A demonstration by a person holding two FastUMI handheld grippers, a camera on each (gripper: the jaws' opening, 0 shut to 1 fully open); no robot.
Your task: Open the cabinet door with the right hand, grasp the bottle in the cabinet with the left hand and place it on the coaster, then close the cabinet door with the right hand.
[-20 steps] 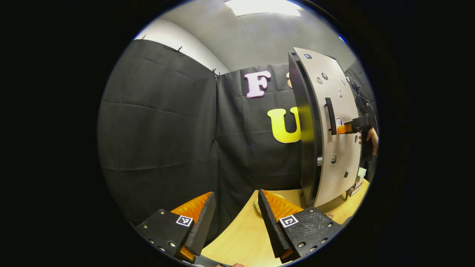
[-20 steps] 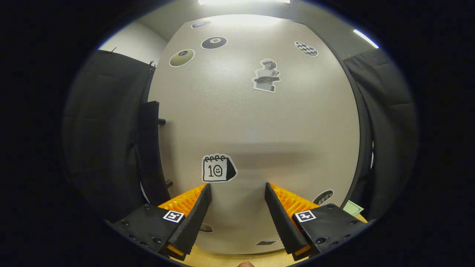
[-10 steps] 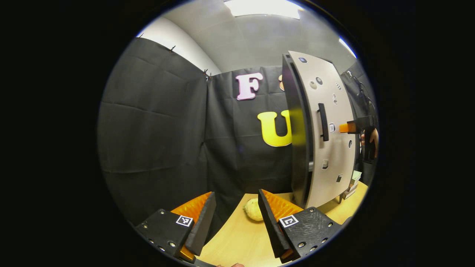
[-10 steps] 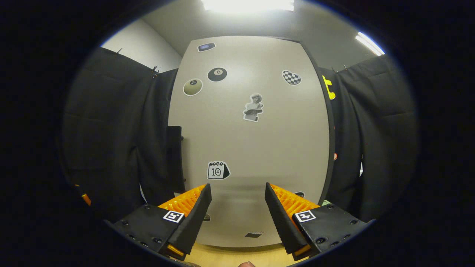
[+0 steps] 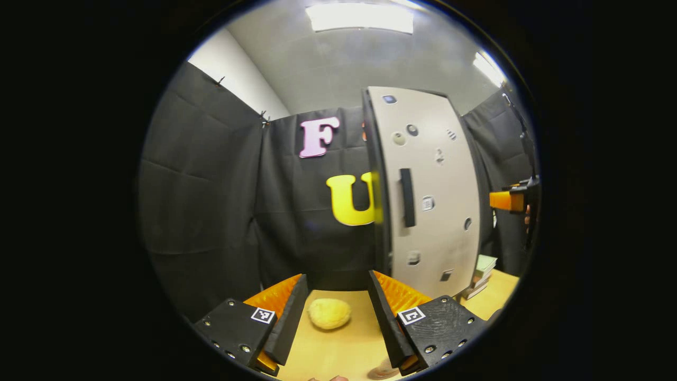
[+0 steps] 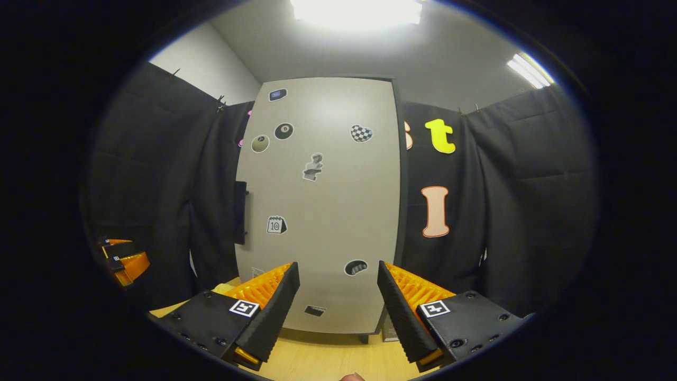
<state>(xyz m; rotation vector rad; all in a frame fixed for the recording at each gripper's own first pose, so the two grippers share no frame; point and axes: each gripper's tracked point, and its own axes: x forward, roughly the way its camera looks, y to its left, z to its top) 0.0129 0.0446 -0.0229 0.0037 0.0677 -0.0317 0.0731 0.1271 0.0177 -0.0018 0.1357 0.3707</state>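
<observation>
The tall cabinet stands on the wooden table (image 5: 344, 352), its beige sticker-covered door (image 5: 441, 180) lying flush against the dark cabinet body, with a black bar handle (image 5: 406, 197). In the right gripper view the same door (image 6: 338, 211) faces me, its handle (image 6: 240, 211) at the left edge. My right gripper (image 6: 337, 264) is open and empty, held back from the door. My left gripper (image 5: 337, 278) is open too, low over the table, with nothing in it. A bumpy yellow round thing (image 5: 329, 313) lies on the table beyond its fingers. I cannot see inside the cabinet.
A small stack of flat boxes (image 5: 480, 271) sits by the cabinet's right foot. The right gripper (image 5: 509, 201) pokes in at the far right of the left gripper view. The left gripper (image 6: 124, 262) appears at the far left of the right gripper view.
My right gripper has drawn back from the door, which now looks smaller and farther away. My left gripper has swung right and down, bringing the yellow thing between its fingers.
</observation>
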